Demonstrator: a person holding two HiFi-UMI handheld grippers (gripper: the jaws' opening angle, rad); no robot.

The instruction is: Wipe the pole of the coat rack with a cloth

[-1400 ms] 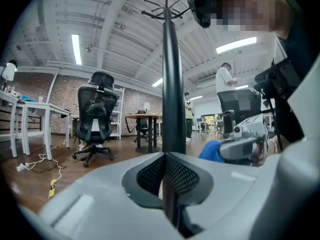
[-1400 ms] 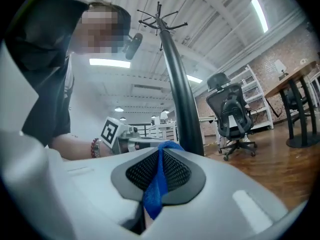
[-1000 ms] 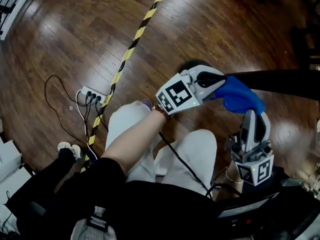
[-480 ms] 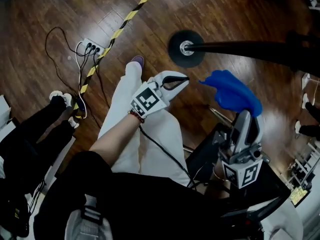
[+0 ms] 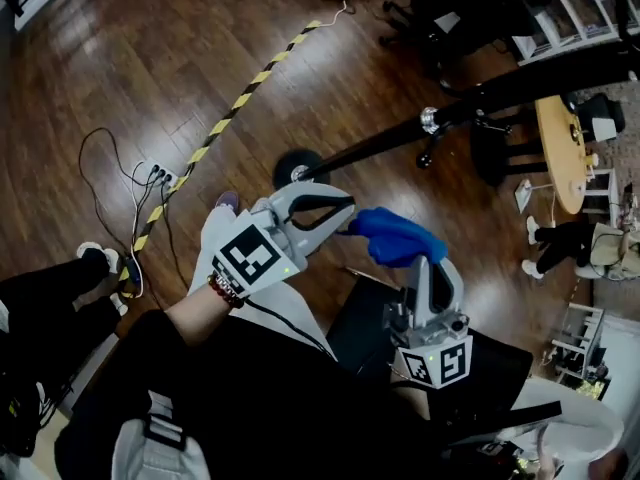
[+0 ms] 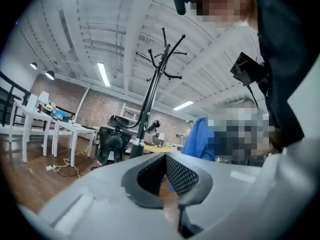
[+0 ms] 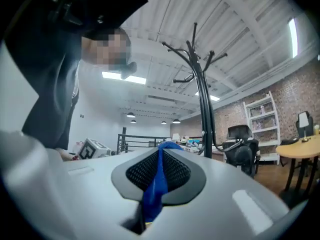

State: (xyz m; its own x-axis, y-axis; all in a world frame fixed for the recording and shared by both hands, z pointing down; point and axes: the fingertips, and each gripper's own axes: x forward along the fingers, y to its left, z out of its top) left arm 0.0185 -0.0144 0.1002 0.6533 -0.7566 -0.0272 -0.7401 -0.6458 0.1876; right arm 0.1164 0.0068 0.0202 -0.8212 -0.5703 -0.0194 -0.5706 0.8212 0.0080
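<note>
Cloth (image 5: pixel 398 238), blue and bunched, between right hand-held gripper (image 5: pixel 428 268) jaws

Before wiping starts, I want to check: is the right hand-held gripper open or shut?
Shut: the right hand-held gripper has its jaws pinching the blue cloth between their pads.

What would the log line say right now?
right hand-held gripper: shut on blue cloth | left hand-held gripper: shut, empty | coat rack pole: apart from cloth

The pole (image 5: pixel 480 98) runs off the head view's right edge, and the left gripper (image 5: pixel 348 218) covers part of its base (image 5: pixel 290 166). The cloth (image 5: pixel 400 238) hides the right gripper's (image 5: pixel 428 266) jaw tips. Whether the left tips touch the cloth is unclear.
</note>
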